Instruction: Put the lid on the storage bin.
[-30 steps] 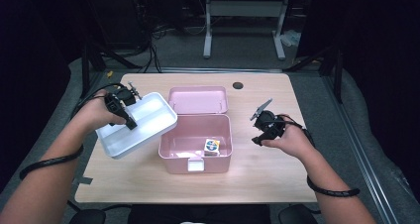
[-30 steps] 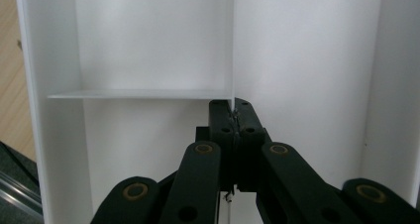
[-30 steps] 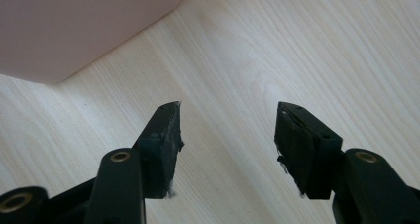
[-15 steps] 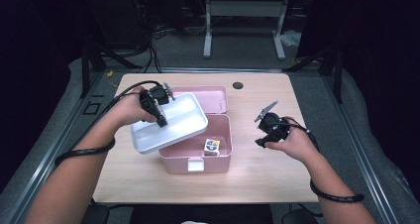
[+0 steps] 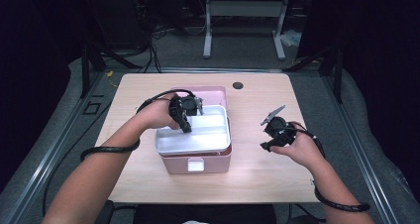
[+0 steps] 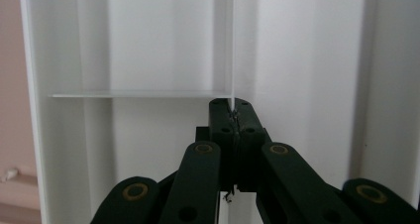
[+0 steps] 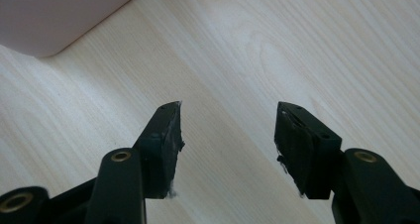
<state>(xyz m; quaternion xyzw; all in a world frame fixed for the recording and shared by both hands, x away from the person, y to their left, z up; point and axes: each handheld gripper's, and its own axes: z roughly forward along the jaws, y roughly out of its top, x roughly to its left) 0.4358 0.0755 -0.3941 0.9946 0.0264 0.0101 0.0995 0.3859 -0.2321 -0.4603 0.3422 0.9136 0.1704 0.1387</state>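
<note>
Your left gripper (image 5: 187, 116) has carried the white tray (image 5: 193, 132) from the table's 9 o'clock side to directly over the pink box (image 5: 197, 160). Its jaws are pinched together on the tray's thin divider wall (image 6: 232, 45). A second ago the box stood uncovered, a small item visible inside; now the tray hides it, so seating looks imminent. Your right gripper (image 7: 228, 135) waits at the box's 3 o'clock, jaws apart, empty over bare table (image 7: 297, 45), unmoved.
</note>
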